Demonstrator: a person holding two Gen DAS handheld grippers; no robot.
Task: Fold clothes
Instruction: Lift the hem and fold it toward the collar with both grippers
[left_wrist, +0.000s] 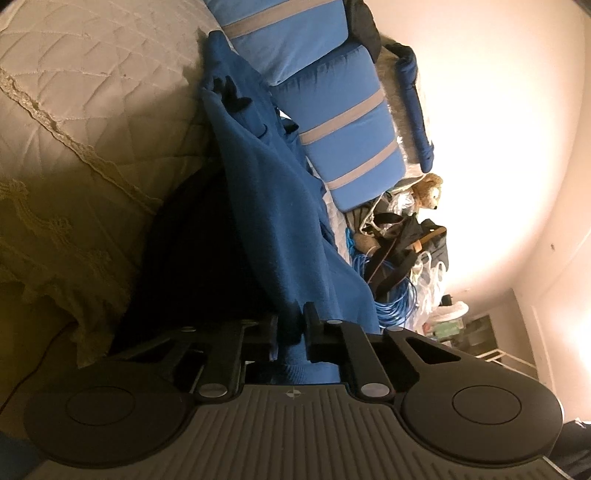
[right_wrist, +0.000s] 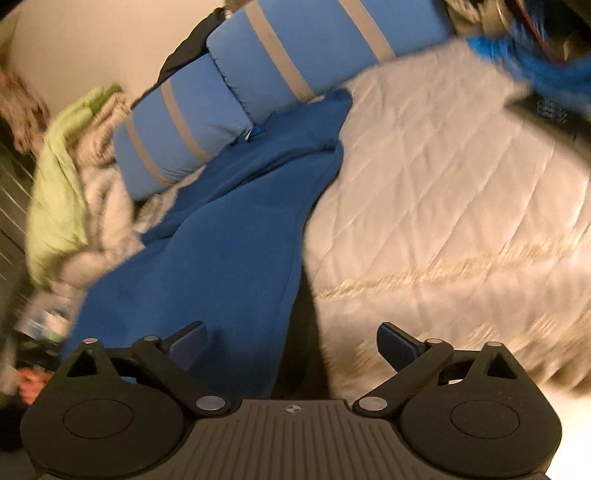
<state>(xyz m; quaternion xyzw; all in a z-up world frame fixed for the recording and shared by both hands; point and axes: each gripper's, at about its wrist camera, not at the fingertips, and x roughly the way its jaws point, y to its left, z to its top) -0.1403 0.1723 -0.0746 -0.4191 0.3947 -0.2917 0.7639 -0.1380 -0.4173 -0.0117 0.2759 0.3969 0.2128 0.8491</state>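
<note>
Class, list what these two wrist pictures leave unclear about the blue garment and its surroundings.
- Blue garment: its type; left wrist view, bunched, near edge hidden by the left gripper.
- Green cloth: what it is; right wrist view, motion blur.
- Dark patch beside the garment: left wrist view, too shadowed.

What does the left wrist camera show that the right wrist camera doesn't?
Only the left view: the left tool clamped on the blue garment's edge, and a teddy bear among clutter. Only the right view: the right tool open with nothing between its fingers, and a green cloth. Both show the blue garment, the striped blue pillows and the quilted bedspread.
</note>
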